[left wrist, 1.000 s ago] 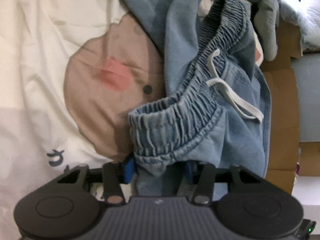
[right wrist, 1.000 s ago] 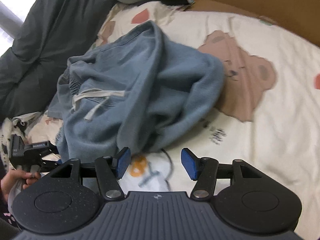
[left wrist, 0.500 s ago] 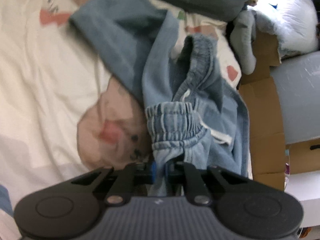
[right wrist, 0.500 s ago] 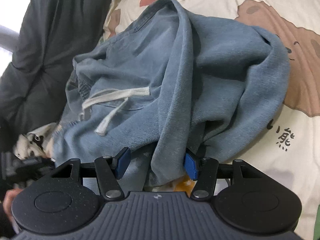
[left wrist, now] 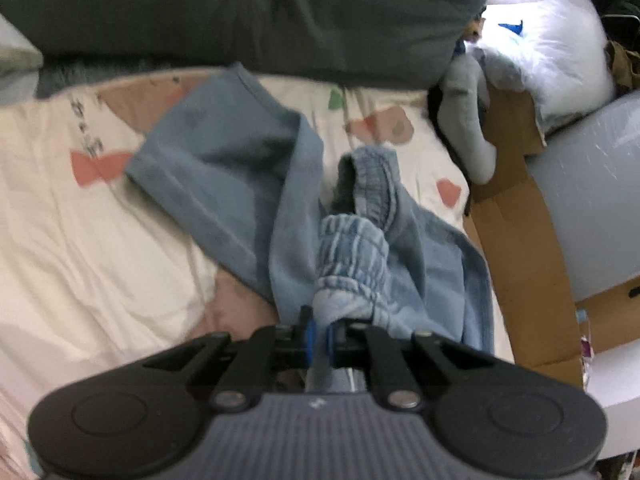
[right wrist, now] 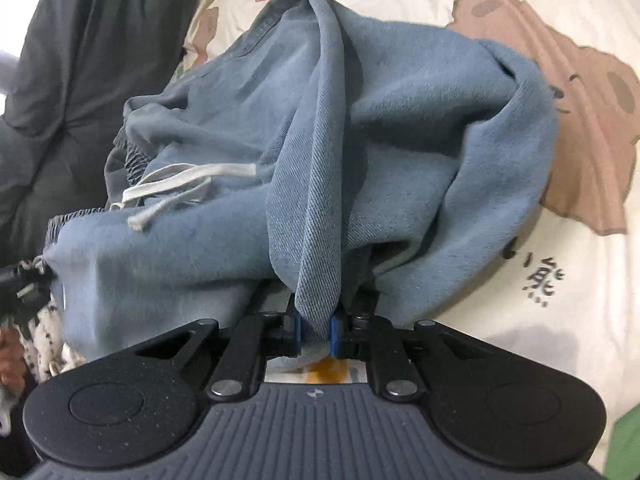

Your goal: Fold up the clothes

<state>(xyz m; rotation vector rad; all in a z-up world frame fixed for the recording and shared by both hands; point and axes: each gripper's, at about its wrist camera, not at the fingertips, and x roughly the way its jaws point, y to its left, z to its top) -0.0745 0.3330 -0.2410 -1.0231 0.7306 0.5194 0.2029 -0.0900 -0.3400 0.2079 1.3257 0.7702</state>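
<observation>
A pair of blue denim shorts [right wrist: 400, 128] with an elastic waistband [left wrist: 352, 248] and a white drawstring [right wrist: 176, 184] lies crumpled on a cream bed sheet. My left gripper [left wrist: 319, 334] is shut on the gathered waistband and holds it up off the sheet. My right gripper [right wrist: 316, 332] is shut on a twisted fold of the shorts' fabric near a leg hem. The shorts [left wrist: 240, 184] hang and trail away from the left gripper across the bed.
The bed sheet [left wrist: 80, 240] carries bear and bow prints [right wrist: 592, 120]. A dark grey duvet [left wrist: 240, 8] lies along the far side. Cardboard [left wrist: 532, 280], a white pillow [left wrist: 552, 64] and a grey plush toy [left wrist: 464, 128] stand at the right. A hand [right wrist: 10, 364] shows at the left edge.
Both grippers went from open to shut on the shorts. The left one lifted the waistband and pulled back; the right one moved in and clamped a fold.
</observation>
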